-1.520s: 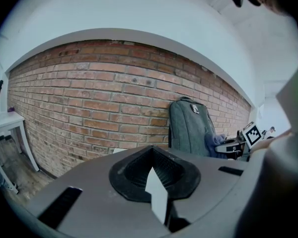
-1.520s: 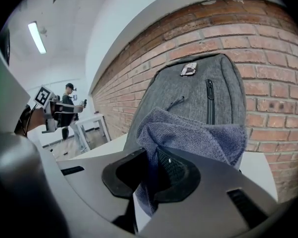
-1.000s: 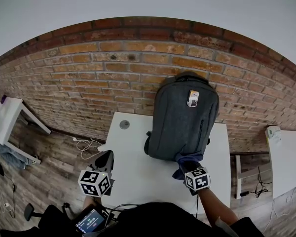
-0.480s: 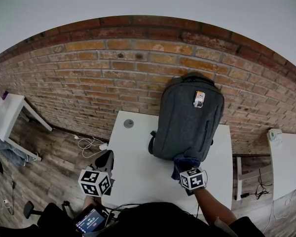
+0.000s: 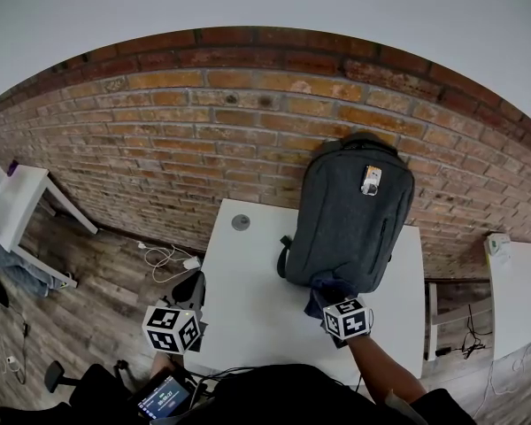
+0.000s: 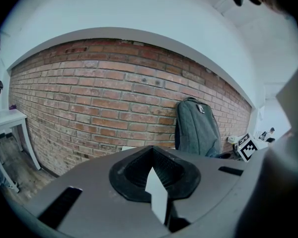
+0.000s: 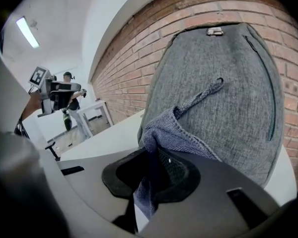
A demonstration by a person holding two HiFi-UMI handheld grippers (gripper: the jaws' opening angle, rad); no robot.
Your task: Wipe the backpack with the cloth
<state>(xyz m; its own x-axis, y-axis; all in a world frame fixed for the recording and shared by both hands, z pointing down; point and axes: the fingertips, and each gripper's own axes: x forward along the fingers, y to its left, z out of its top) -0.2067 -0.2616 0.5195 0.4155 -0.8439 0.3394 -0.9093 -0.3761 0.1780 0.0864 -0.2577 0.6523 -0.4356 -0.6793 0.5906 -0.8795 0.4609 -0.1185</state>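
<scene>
My left claw [image 5: 187, 291] hangs off the left edge of the tabletop [image 5: 248, 290], out over the wooden floor [image 5: 106, 277], its jaws pressed together on nothing. I judge it is parked there because the wiping needs only one tool and this one would get in the way. Further right, the grey backpack [image 5: 354, 224] stands upright at the back of the tabletop against the brick wall [image 5: 186, 140], which props it so its front panel faces me and it should not tip away when pushed. My right claw [image 5: 331, 297] is at the foot of that panel, pinching the blue cloth [image 5: 327, 283] by a bunched fold, so the loose part spills forward and appears to lie against the fabric near the bag's lower edge. Gripping it by the fold leaves a soft pad ahead of the jaws, so cloth rather than hard plastic meets the bag. With the cloth sitting this low, I judge most of the panel above it is yet to be covered, and any stroke will want light pressure toward the wall.
</scene>
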